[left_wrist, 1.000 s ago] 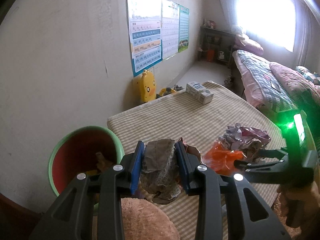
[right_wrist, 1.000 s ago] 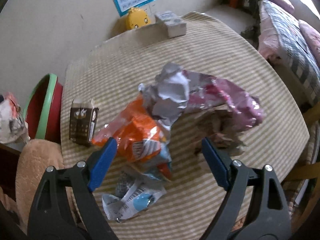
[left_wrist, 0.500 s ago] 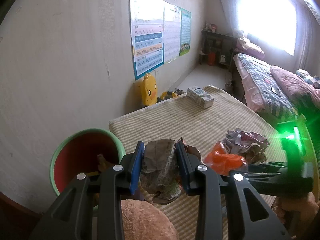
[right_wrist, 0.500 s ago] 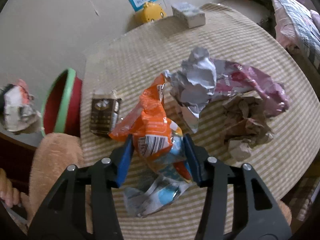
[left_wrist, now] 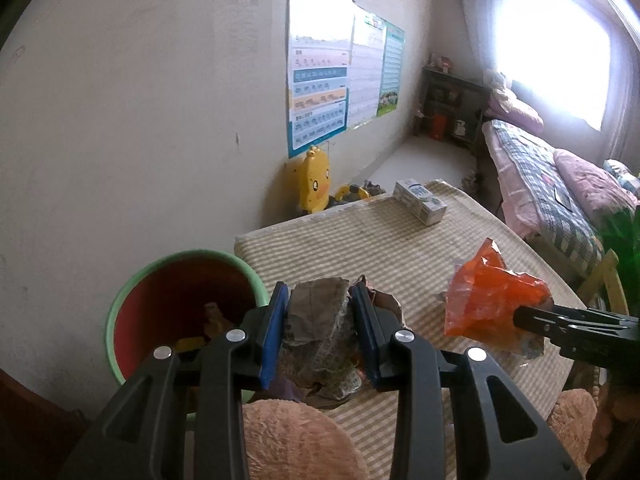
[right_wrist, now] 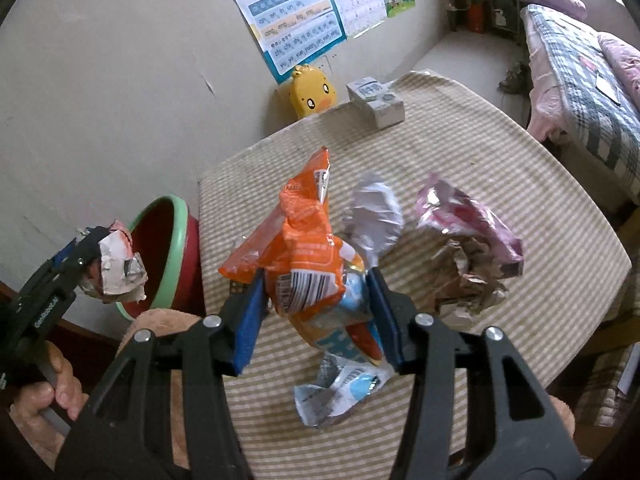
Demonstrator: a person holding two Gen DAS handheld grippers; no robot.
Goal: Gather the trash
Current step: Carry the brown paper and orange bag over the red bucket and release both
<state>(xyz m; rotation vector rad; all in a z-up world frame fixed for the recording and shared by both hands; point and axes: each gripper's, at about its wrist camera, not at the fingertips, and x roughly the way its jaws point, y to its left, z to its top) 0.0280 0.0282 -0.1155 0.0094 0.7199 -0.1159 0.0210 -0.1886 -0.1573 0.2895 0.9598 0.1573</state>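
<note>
Now the orange snack bag (right_wrist: 308, 264) is up off the table (right_wrist: 500, 152), pinched by the right gripper (right_wrist: 316, 316); before, it lay flat there. Left of the table, the left gripper (left_wrist: 320, 340) squeezes a crumpled paper wad (left_wrist: 320, 332), maybe newspaper, beside the red bin (left_wrist: 176, 304).

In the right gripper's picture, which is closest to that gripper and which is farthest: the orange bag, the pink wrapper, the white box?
1. orange bag: clamped in the right gripper.
2. pink wrapper: mid-table, to the right.
3. white box: far table edge, beside the yellow duck.
</note>
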